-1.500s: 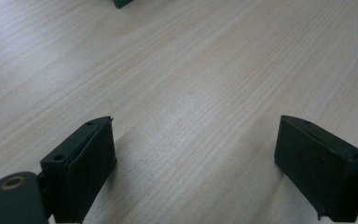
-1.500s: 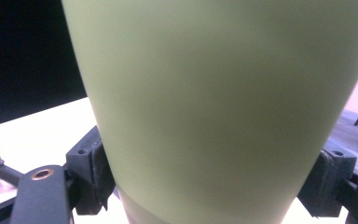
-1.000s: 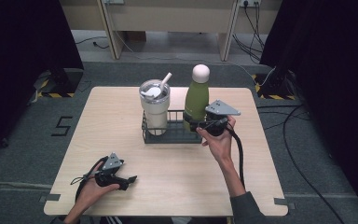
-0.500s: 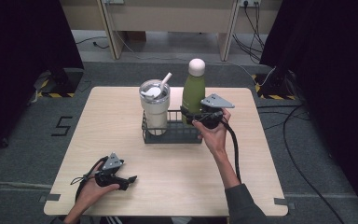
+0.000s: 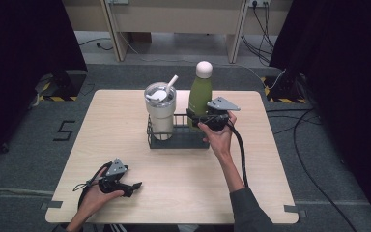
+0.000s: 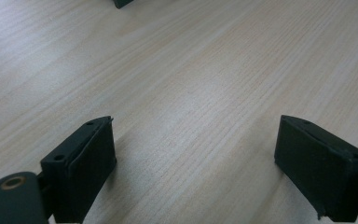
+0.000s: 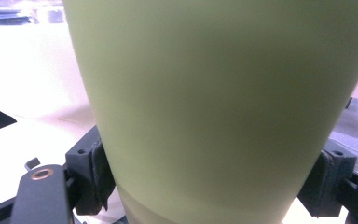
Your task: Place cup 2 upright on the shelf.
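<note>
- Two grippers are at work, and of the pair the right gripper (image 5: pixel 204 117) has shifted since a second ago: it has carried the green bottle (image 5: pixel 200 96) a little toward the tumbler (image 5: pixel 160 110) and lowered it, so the bottle now stands upright in the right half of the wire rack (image 5: pixel 178 138).
- The left gripper (image 5: pixel 134 185) has stayed put on the near left part of the table (image 5: pixel 270 159), in the person's left hand (image 5: pixel 94 198).
- The right gripper's jaws are clamped on the lower body of the green bottle (image 7: pixel 214 107), one black pad against each flank, as the right gripper view shows; the person's right hand (image 5: pixel 218 137) wraps the gripper from the near side.
- The left gripper's jaws stand wide apart with nothing but bare wood between them, seen in the left gripper view.
- The bottle is a smooth, matt, tapering cylinder in yellow-green, topped by a rounded pale cap (image 5: pixel 204 69).
- The tumbler, just beyond the right jaws to the bottle's far side, is a pale ribbed cup with a clear lid and a white straw (image 5: pixel 172 82) leaning out.
- The rack is thin black wire, low and rectangular.
- The table is light wood with a fine straight grain and rounded corners.
- Around it lies grey carpet with a painted numeral, black curtains at both sides, and loose cables (image 5: pixel 314 179) on the floor.
</note>
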Tool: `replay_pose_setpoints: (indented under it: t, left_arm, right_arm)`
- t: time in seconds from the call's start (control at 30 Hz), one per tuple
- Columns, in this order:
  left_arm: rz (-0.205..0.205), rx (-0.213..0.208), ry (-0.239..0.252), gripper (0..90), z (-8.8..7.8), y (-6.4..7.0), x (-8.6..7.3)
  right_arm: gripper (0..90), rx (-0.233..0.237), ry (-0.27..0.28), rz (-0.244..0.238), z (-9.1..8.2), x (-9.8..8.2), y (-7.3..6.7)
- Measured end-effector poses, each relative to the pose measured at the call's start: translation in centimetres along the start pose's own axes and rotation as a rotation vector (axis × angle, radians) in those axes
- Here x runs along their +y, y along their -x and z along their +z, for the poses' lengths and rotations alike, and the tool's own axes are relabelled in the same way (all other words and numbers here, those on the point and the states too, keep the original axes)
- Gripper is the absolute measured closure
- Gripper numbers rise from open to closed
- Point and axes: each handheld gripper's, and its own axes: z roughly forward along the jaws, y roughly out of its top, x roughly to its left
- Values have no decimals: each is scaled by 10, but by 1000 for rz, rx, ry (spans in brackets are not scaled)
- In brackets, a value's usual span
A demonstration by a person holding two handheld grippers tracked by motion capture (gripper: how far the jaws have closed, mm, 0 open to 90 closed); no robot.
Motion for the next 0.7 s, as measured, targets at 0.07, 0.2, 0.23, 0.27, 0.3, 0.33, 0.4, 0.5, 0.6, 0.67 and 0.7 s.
replay_pose_setpoints:
  t: [0.07,0.2,0.23,0.27,0.3,0.33,0.4,0.5,0.6,0.67,0.7]
  left_arm:
    - [0,1,1,116,0,0,0]
    - [1,1,0,116,0,0,0]
    - [1,1,-1,117,0,0,0]
    - [1,1,0,117,0,0,0]
    - [1,1,0,117,0,0,0]
    - [1,1,0,117,0,0,0]
    - [1,0,0,117,0,0,0]
    - [1,1,1,117,0,0,0]
    - [1,1,-1,117,0,0,0]
    - [1,1,-1,117,0,0,0]
    - [1,1,0,117,0,0,0]
  right_arm:
    - [209,-3,-3,-3,2,-1,0]
    - [209,0,-11,-1,6,-5,-1]
    - [208,0,-16,-2,7,-6,-1]
    - [209,0,-17,-2,9,-7,-2]
    - [209,0,-22,-2,10,-7,-2]
    - [208,3,-28,1,12,-9,-2]
    - [208,2,-30,-5,13,-10,-2]
    - [208,3,-36,-1,16,-13,-2]
    - [208,11,-45,8,19,-16,-3]
    - [208,12,-47,-4,21,-18,-3]
    - [208,12,-47,-4,21,-18,-3]
